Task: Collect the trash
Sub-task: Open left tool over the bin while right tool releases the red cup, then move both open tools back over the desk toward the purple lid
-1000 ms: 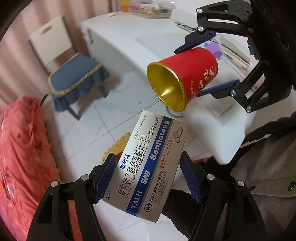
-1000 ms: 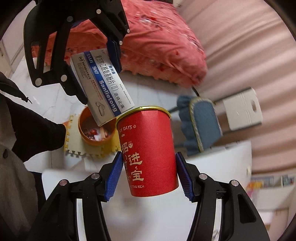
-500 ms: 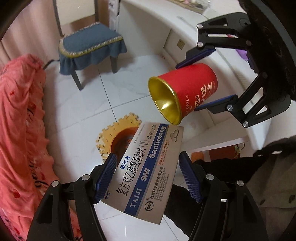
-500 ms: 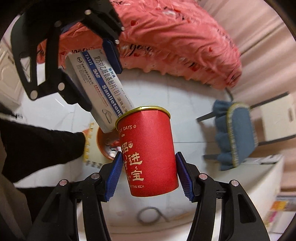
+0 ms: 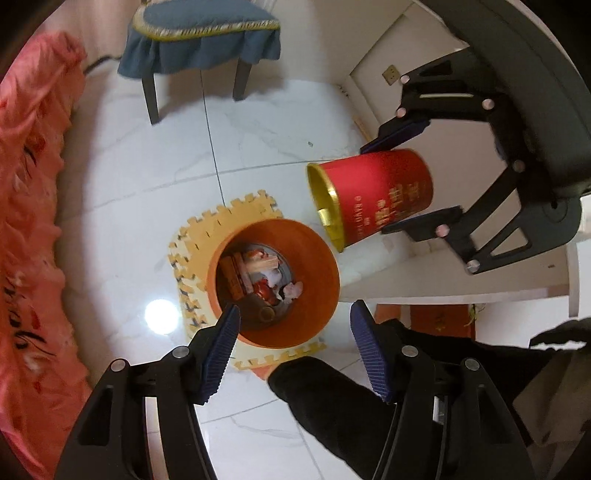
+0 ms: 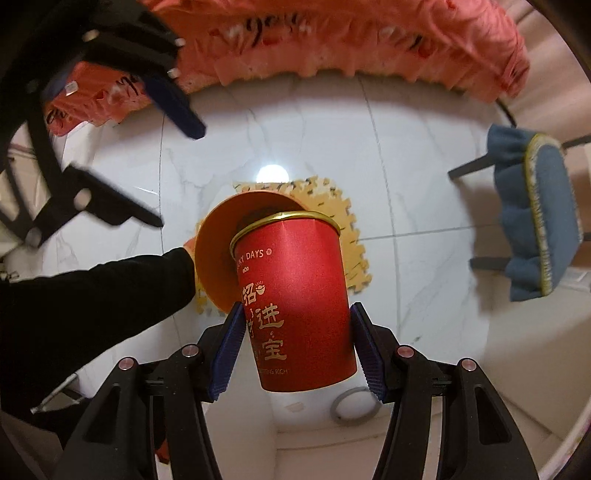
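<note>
An orange trash bin [image 5: 317,258] stands on a yellow foam mat [image 5: 251,206] on the white tiled floor, with several pieces of trash inside. My left gripper [image 5: 295,347] is open and empty just above the bin's near rim. My right gripper [image 6: 295,347] is shut on a red paper cup [image 6: 299,306] with a gold rim, held over the bin [image 6: 218,236]. In the left wrist view the cup [image 5: 376,192] lies tilted, mouth toward the bin, at its upper right. The white medicine box is not visible.
A chair with a blue cushion [image 5: 199,33] stands beyond the bin. A pink-red bed cover [image 5: 26,221] runs along the left. A white table edge [image 5: 443,284] is at the right. The person's black sleeve [image 5: 332,398] reaches in below.
My left gripper has opened and the white medicine box is gone from it. Both grippers have moved down over the orange bin. The right gripper still holds the red cup.
</note>
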`<action>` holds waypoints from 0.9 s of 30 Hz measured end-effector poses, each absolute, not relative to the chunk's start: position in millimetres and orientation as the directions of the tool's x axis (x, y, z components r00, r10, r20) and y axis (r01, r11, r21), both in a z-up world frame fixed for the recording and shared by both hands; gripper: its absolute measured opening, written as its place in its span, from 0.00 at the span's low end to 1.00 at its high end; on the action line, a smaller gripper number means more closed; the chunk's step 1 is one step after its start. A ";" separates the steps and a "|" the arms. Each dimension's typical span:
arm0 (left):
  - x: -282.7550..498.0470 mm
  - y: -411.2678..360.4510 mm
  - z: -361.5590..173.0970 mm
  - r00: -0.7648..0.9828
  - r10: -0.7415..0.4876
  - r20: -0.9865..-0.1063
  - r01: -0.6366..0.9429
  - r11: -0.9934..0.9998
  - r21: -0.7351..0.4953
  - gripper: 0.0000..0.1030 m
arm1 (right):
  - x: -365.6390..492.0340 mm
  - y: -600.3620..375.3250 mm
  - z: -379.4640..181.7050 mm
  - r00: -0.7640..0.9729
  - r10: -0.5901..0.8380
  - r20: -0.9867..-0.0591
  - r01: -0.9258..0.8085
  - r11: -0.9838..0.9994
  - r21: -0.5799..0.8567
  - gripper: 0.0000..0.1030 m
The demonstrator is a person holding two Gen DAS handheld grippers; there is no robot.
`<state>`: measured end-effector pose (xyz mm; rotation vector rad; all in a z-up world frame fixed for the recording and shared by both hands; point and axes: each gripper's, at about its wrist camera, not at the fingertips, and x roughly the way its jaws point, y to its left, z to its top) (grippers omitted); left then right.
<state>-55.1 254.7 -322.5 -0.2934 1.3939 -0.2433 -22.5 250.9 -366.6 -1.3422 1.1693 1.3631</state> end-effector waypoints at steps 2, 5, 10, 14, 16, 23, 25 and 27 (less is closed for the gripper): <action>-56.9 253.2 -329.9 0.149 -0.346 -0.926 -0.002 0.937 -0.350 0.62 | -23.1 255.7 -380.5 -0.069 -0.041 -0.997 -0.984 -0.160 0.075 0.57; -59.9 253.6 -337.5 0.126 -0.351 -0.928 -0.008 0.935 -0.355 0.62 | -28.1 259.8 -394.3 -0.084 -0.059 -0.995 -0.982 -0.167 0.093 0.59; -63.2 257.2 -345.7 0.107 -0.361 -0.927 -0.023 0.931 -0.365 0.62 | -36.7 260.7 -407.6 -0.071 -0.073 -0.995 -0.982 -0.169 0.082 0.66; -62.9 256.9 -346.3 0.096 -0.359 -0.928 -0.017 0.932 -0.362 0.62 | -41.3 258.4 -407.8 -0.064 -0.079 -0.995 -0.981 -0.177 0.078 0.71; -61.3 256.7 -344.3 0.093 -0.354 -0.931 -0.017 0.934 -0.357 0.62 | -40.4 257.0 -405.1 -0.062 -0.076 -0.995 -0.981 -0.177 0.074 0.72; -57.0 251.0 -327.0 0.101 -0.331 -0.938 -0.003 0.943 -0.333 0.62 | -32.8 251.9 -383.9 -0.057 -0.047 -0.997 -0.985 -0.161 0.064 0.72; -56.0 248.6 -315.4 0.114 -0.325 -0.939 0.001 0.945 -0.327 0.62 | -31.6 247.6 -365.3 -0.056 -0.021 -0.998 -0.985 -0.160 0.059 0.72; -55.1 244.5 -300.1 0.132 -0.307 -0.943 0.012 0.951 -0.308 0.62 | -29.1 242.3 -342.5 -0.056 0.013 -0.998 -0.987 -0.152 0.054 0.72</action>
